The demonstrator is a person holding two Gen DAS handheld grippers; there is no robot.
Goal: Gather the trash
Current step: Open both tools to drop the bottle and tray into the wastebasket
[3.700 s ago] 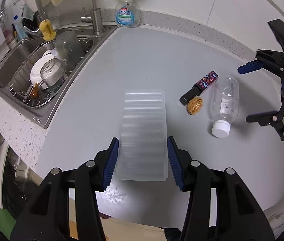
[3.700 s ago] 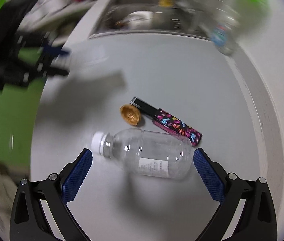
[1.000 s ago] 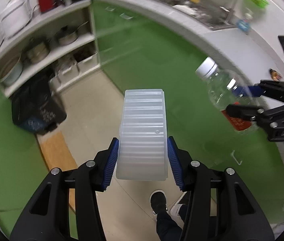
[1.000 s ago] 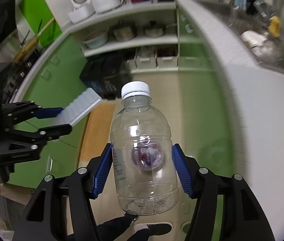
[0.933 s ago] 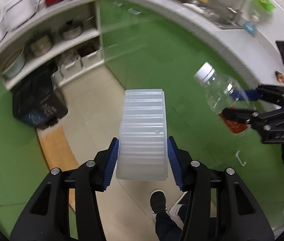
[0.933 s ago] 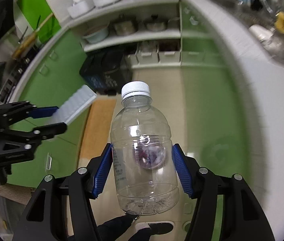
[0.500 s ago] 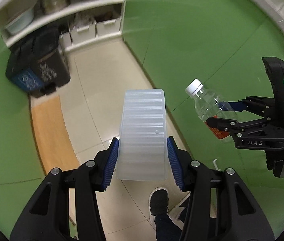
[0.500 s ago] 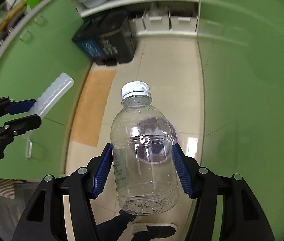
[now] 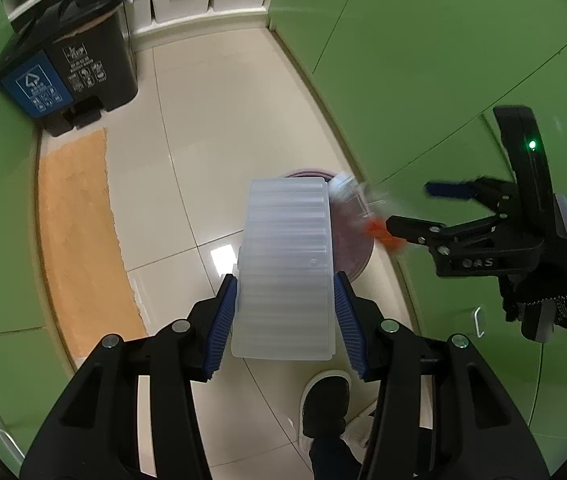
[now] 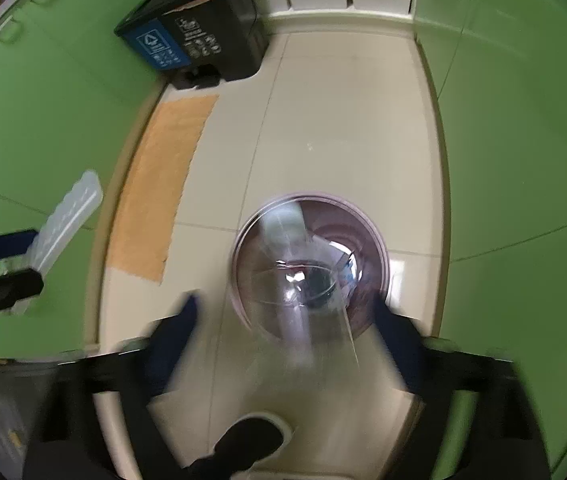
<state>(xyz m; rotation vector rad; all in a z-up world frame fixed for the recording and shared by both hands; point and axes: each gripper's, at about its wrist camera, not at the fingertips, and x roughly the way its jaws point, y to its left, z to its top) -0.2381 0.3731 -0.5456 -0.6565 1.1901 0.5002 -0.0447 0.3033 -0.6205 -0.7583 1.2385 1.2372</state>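
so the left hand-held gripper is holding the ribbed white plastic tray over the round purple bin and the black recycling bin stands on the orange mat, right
Not quite. The black recycling bin stands on the tiled floor beside the orange mat, not on it; the left wrist view shows this. The left hand-held gripper does hold the ribbed white plastic tray over the round purple bin.

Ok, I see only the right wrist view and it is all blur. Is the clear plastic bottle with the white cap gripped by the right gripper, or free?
Observer: In the left wrist view the right gripper has its jaws apart and opening. The clear plastic bottle is a blur at their tips, over the round purple bin.
Operator: And does the left gripper really hold the ribbed translucent plastic tray?
Observer: Yes. Its blue pads press on both long sides of the tray, near its close end.
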